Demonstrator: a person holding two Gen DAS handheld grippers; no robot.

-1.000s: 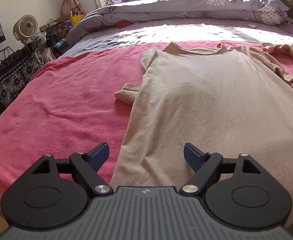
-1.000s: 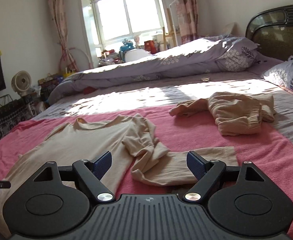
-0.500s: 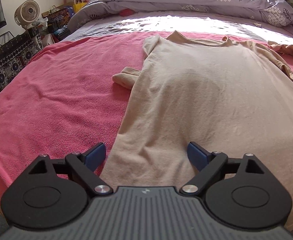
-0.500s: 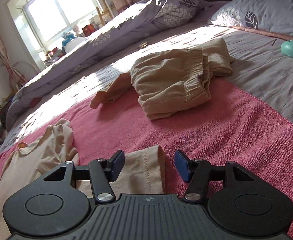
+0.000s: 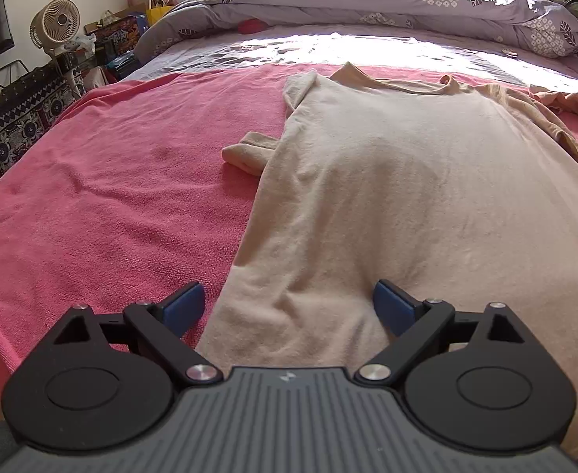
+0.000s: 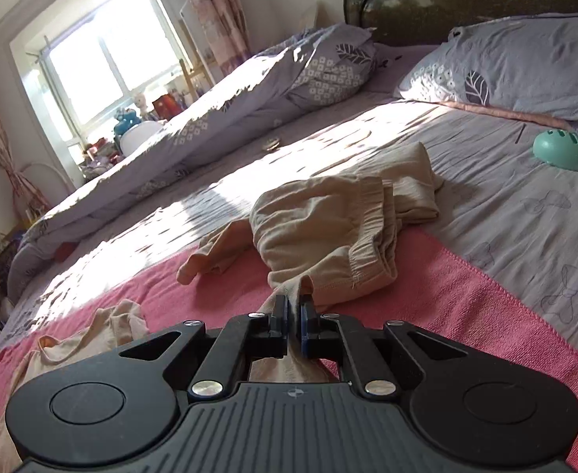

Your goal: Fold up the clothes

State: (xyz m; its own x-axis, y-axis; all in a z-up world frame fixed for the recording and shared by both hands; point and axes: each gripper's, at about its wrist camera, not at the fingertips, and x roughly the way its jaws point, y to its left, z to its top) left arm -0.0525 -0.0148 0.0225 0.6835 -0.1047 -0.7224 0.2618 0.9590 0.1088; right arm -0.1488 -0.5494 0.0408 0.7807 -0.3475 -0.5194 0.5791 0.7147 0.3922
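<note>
A pink blanket [image 5: 103, 197] covers the near half of the bed. On it the beige shirt [image 5: 407, 197] lies flat, hem nearest. The left gripper [image 5: 289, 305] hangs over that hem, its jaws opening with nothing pinched. The right gripper [image 6: 293, 317] is pressed together on beige cloth, probably the shirt's sleeve cuff. Lift that sleeve low and lay it across the body smoothly. Beyond, crumpled trousers [image 6: 328, 232] wait.

A home bedroom is indicated by a bed [image 5: 91, 181] covered with a pink blanket, a rolled quilt [image 6: 218, 118] and pillow [image 6: 525, 63] against a dark headboard [image 6: 466, 4], a curtained window [image 6: 95, 67], and a fan [image 5: 54, 25] among stored belongings.
</note>
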